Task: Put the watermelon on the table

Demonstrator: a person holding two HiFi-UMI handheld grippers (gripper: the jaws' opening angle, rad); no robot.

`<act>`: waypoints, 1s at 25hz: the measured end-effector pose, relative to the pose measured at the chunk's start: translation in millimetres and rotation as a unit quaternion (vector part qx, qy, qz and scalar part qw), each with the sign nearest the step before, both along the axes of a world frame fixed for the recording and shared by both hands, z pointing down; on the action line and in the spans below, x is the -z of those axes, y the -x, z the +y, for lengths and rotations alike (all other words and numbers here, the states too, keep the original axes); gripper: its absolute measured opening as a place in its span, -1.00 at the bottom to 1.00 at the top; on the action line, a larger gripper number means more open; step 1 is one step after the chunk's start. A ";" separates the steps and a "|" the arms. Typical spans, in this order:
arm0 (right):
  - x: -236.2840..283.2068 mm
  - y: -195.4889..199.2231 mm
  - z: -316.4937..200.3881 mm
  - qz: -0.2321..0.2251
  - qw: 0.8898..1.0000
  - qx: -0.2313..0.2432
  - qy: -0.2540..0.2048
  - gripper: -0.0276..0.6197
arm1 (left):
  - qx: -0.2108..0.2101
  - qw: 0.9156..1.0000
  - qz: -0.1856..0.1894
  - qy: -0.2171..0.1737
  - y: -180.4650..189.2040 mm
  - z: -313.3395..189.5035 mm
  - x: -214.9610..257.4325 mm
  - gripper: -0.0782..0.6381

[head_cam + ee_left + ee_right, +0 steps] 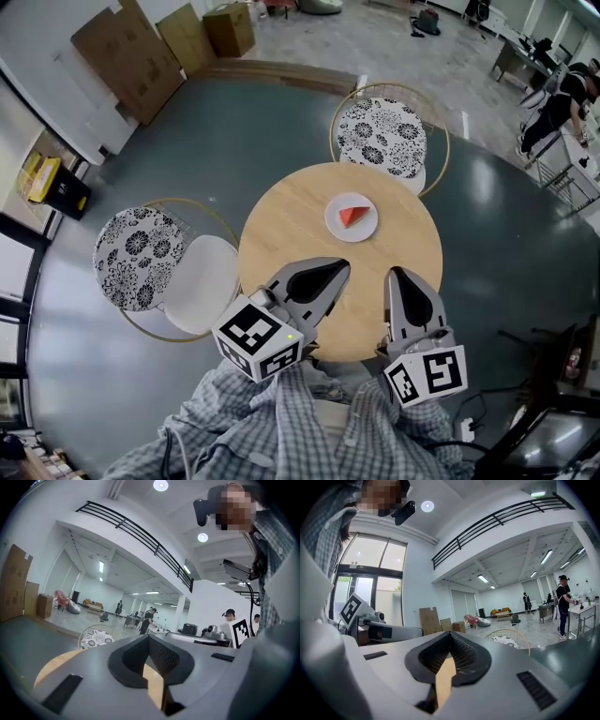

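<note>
Head view: watermelon [352, 217] on plate [367, 230], on tbl [286, 225].

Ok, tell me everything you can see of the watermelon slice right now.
The red wedge-shaped watermelon slice shows only in the head view: a small triangular piece, orange-red, too small to make out any rind. It lies flat near the middle of a round white plate on the far half of the round light wooden table. Only the plate touches it; the grey left gripper and grey right gripper hang apart from it over the near edge.
</note>
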State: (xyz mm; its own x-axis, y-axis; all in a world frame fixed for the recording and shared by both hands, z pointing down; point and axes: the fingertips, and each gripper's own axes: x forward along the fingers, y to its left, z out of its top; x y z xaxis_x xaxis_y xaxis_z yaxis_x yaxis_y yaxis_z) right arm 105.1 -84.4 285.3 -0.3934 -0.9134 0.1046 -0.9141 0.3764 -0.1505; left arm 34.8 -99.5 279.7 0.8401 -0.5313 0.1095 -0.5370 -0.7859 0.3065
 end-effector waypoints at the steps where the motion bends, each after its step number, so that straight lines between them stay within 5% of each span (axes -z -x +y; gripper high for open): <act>1: 0.3 0.9 -0.1 0.000 1.000 0.001 -0.001 -0.89 | 0.001 1.000 0.001 0.001 0.4 0.3 -0.3 -0.76; 25: -6.4 6.1 -7.8 -0.003 1.000 0.012 0.010 -0.89 | 0.011 0.999 0.026 0.024 3.2 -10.8 -5.3 -0.76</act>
State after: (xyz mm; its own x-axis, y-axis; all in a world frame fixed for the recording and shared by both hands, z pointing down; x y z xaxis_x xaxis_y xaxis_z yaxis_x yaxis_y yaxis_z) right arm 99.1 -92.1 291.7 -0.4150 -0.9019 0.1196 -0.9043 0.3945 -0.1633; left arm 31.5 -110.3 285.0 0.8336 -0.5447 0.0912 -0.5361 -0.7582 0.3711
